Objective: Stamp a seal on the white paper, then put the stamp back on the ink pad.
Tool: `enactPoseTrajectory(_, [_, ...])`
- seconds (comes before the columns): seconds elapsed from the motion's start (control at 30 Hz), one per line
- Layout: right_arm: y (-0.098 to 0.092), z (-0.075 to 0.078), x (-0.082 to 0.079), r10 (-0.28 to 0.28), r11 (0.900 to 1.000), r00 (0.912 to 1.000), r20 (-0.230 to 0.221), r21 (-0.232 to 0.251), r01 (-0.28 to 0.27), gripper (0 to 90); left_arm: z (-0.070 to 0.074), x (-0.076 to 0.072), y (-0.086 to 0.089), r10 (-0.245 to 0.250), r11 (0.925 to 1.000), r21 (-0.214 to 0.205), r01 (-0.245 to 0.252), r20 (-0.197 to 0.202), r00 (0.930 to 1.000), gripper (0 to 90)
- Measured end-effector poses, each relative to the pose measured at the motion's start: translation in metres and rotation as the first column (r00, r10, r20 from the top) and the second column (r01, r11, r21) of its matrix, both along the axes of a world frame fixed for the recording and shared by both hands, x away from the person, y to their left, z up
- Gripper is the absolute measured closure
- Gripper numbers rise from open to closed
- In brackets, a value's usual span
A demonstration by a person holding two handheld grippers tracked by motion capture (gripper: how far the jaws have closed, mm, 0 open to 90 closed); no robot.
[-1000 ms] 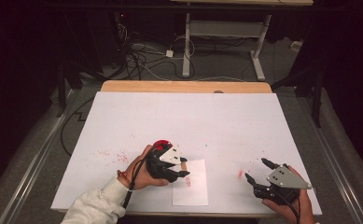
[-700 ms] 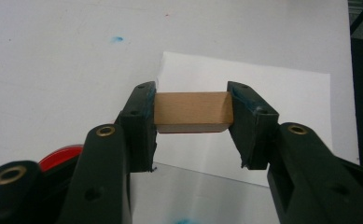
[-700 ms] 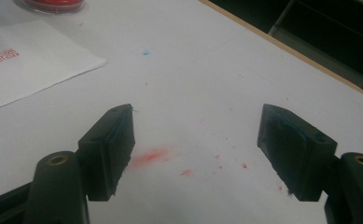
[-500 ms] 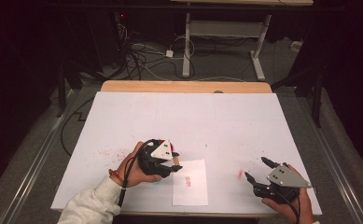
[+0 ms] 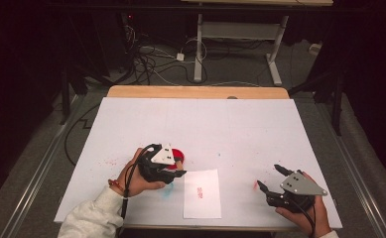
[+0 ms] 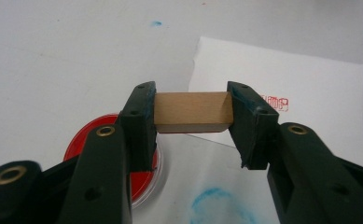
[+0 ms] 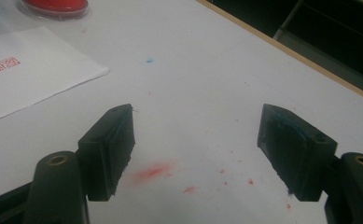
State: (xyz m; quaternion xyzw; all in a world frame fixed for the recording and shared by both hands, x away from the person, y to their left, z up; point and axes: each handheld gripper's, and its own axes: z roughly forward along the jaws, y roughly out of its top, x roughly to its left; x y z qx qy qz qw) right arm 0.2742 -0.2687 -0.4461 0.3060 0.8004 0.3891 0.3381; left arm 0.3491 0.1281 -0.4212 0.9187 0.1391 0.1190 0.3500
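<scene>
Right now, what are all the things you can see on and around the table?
Wooden stamp block: one, light brown, clamped between the left gripper's jaws, above the table.
Ink pad: one, red and round, on the table beside the left gripper.
Paper sheet: one, white, near the front edge, bearing a red stamp print.
Table cover: one, white, with red and blue ink smudges.
Table edge: one, wooden, along the far side.
Cables: several, dark and white, on the floor beyond the table.
Left hand-held gripper: one, black, shut on the stamp block.
Right hand-held gripper: one, black, open and empty, at the front right.
</scene>
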Motion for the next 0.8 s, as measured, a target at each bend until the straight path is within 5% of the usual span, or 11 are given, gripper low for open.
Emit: enactPoseTrajectory(0.8, [-0.002, -0.001, -0.003, -0.008, 0.9999, 1.0, -0.003, -0.007, 0.008, 27.7, 0.0, 0.024, 0.024, 0.131, 0.991, -0.028, -0.131, -0.011, 0.9914, 53.5])
